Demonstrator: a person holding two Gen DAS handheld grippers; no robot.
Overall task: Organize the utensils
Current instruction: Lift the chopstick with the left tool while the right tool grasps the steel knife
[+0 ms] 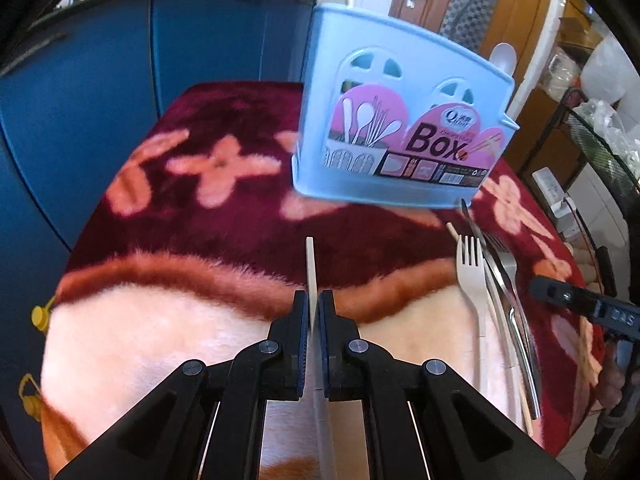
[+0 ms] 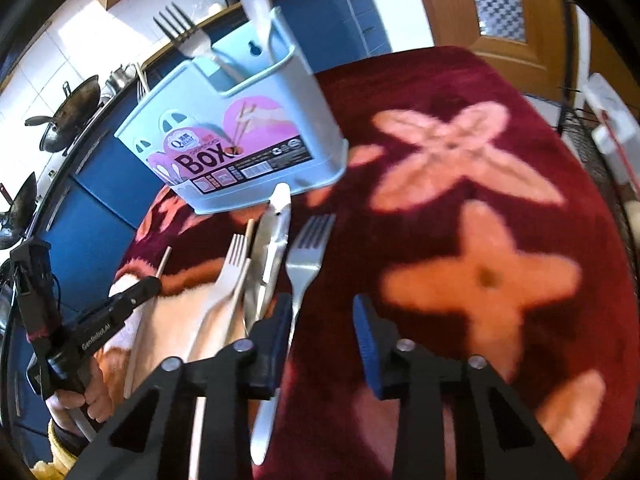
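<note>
While the left hand-held gripper (image 1: pixel 314 316) clamps one chopstick (image 1: pixel 311 268), the right hand-held gripper (image 2: pixel 320 320) stands part-open and empty; a fork and spoon occupy the blue holder (image 2: pixel 256 136), several utensils (image 2: pixel 264 264) remain beside it.

Blue cabinets (image 1: pixel 168 44), wooden door (image 2: pixel 516 4)

Hidden and cut-off parts

The chopstick (image 1: pixel 311 276) vanishes between the left fingers (image 1: pixel 301 344); the utensil pile (image 1: pixel 496 300) overlaps itself; the box (image 2: pixel 240 140) label's small print is blurred.
</note>
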